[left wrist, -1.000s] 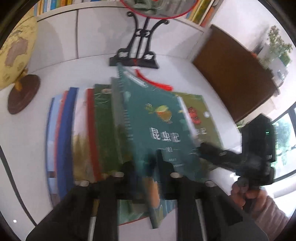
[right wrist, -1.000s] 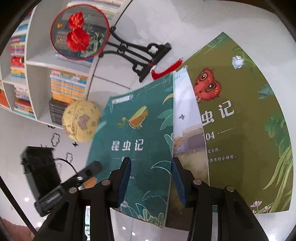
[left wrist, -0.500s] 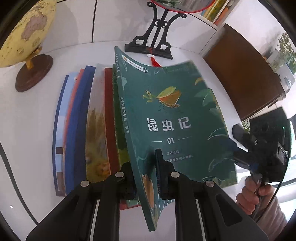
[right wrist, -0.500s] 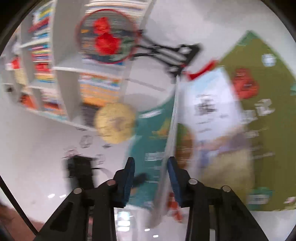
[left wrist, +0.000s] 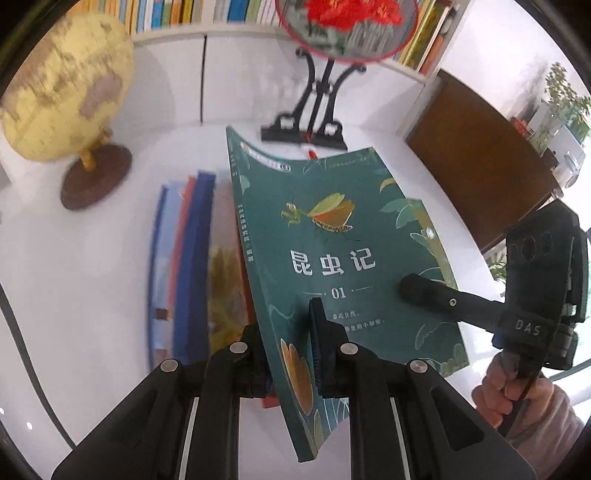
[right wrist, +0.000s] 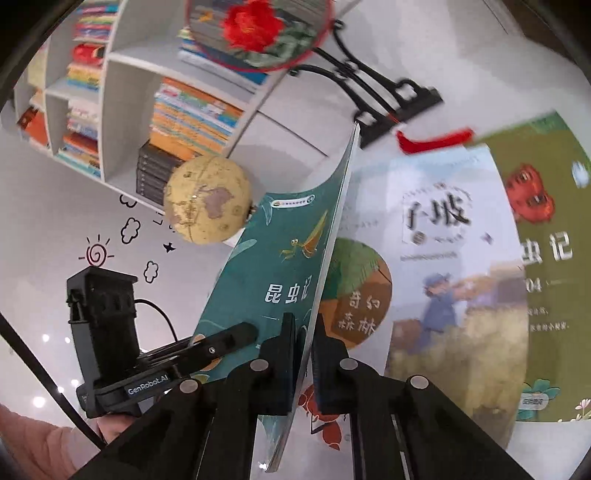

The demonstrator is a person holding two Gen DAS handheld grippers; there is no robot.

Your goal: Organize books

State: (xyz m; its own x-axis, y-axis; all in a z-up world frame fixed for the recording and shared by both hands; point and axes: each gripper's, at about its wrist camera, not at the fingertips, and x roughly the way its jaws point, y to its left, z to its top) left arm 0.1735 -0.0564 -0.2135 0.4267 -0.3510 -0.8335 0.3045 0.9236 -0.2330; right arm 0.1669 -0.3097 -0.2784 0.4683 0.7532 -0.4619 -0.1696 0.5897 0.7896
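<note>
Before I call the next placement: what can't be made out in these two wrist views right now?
- Left view: row of books left of the teal book: covers hidden, blurred, only edges show.
- Left view: left gripper's inner finger hidden behind the teal book.
- Right view: pale-blue book's title is motion-blurred.

- Daylight was bright and even; soft shadows lay under my globe (left wrist: 62, 88).
- Fisheye bent everything at the dark edges.
- Motion blur smeared the pale book (right wrist: 443, 258) and shelf books (left wrist: 177, 11).
</note>
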